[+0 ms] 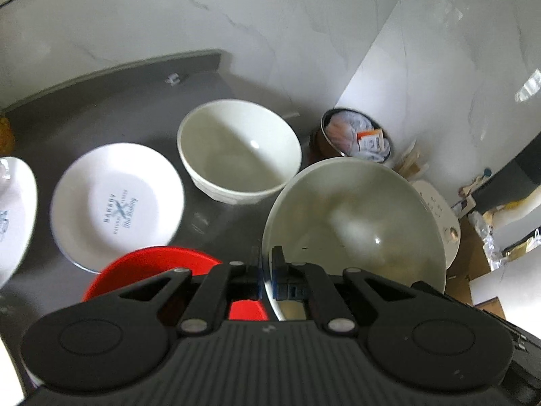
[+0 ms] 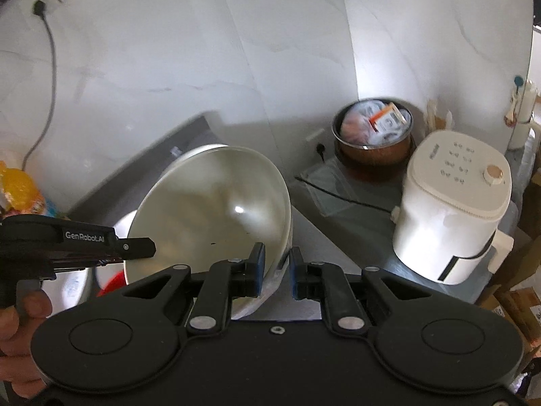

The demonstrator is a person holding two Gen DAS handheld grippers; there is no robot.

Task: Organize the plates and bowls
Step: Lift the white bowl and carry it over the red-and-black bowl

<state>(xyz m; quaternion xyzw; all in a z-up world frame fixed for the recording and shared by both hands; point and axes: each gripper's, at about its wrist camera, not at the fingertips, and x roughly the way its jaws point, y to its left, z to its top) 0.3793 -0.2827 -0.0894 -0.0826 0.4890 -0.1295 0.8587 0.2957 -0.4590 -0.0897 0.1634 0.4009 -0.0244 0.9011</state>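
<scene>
- Fingers of the left gripper (image 1: 267, 264) are pinching the near rim of a glass bowl (image 1: 351, 230), nearly closed, with only the thin wall between them.
- Glass bowl is hanging tilted above the surface (image 1: 142, 108), its mouth turned toward the left camera, between the white bowl (image 1: 240, 149) and the red bowl (image 1: 169, 267).
- Right gripper (image 2: 275, 267) is sitting partly open around the opposite rim; its left finger looks to be against the inside of the glass, while the right one is standing clear of the wall, so it does not seem to be gripping.
- Printed plate (image 1: 116, 203) is lying flat left of the white bowl, and a second plate (image 1: 13, 209) is showing at the frame edge.
- Risk, as I judge it: one narrow pinch on smooth glass is carrying a wide, tilted bowl, so it could swing or slip out.
- Lowering while tilted could knock its rim against the white bowl or the red one.
- Clutter at right, a steel pot (image 2: 372, 135) and a white appliance (image 2: 453, 203), is leaving little room for a swing that way.
</scene>
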